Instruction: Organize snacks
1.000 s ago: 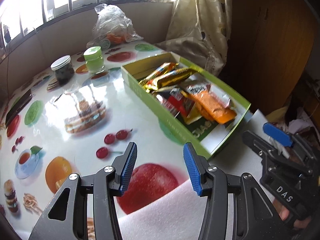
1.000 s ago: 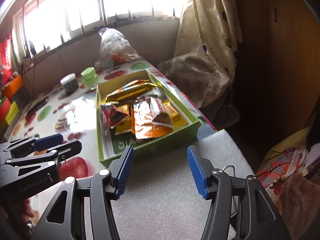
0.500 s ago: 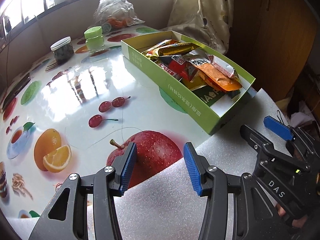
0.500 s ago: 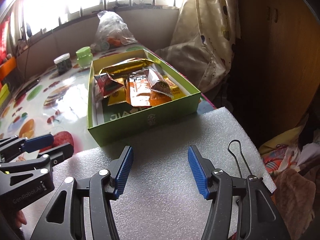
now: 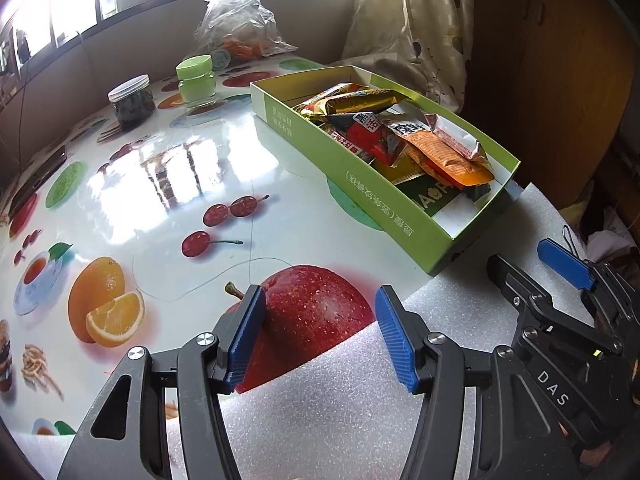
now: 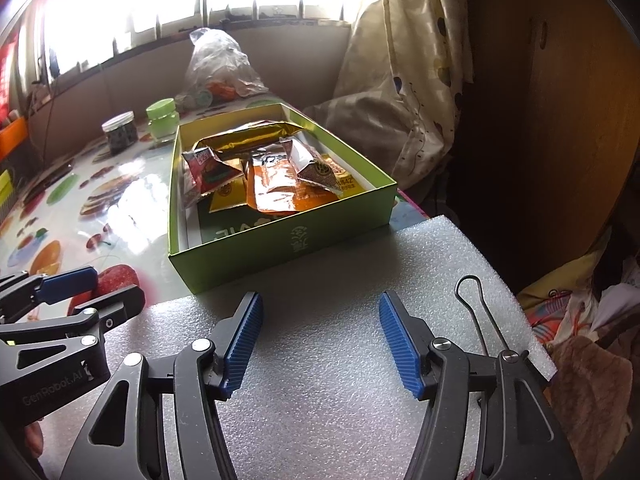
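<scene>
The snack packets (image 6: 264, 172) lie piled inside the green box (image 6: 280, 248), which stands on the fruit-printed surface (image 5: 168, 184). Both the left hand-held gripper (image 5: 318, 336) and the right hand-held gripper (image 6: 320, 344) are seen empty, jaws opening, over the foam sheet (image 6: 340, 400) just before the box. A packet should be approached from above. Compared with a second ago, the box is viewed from lower.
</scene>
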Demonstrator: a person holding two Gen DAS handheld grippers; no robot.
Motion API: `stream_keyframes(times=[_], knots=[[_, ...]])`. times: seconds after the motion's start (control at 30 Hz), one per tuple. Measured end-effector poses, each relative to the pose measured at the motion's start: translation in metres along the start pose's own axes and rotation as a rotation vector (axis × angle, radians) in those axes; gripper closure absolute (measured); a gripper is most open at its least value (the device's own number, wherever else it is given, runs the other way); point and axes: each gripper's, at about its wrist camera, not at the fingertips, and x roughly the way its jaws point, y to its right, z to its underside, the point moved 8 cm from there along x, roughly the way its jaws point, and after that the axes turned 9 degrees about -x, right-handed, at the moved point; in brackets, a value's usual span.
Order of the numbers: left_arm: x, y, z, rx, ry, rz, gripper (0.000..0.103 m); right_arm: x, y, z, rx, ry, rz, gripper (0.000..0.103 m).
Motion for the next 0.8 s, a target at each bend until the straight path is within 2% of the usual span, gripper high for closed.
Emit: stream_keyframes(times=[0.8], knots=[[-0.0006, -0.0015, -0.0002, -0.004, 0.000, -0.004, 0.045, 0.0014, -0.0003, -0.0003, 0.006, -0.002, 0.007, 0.042]])
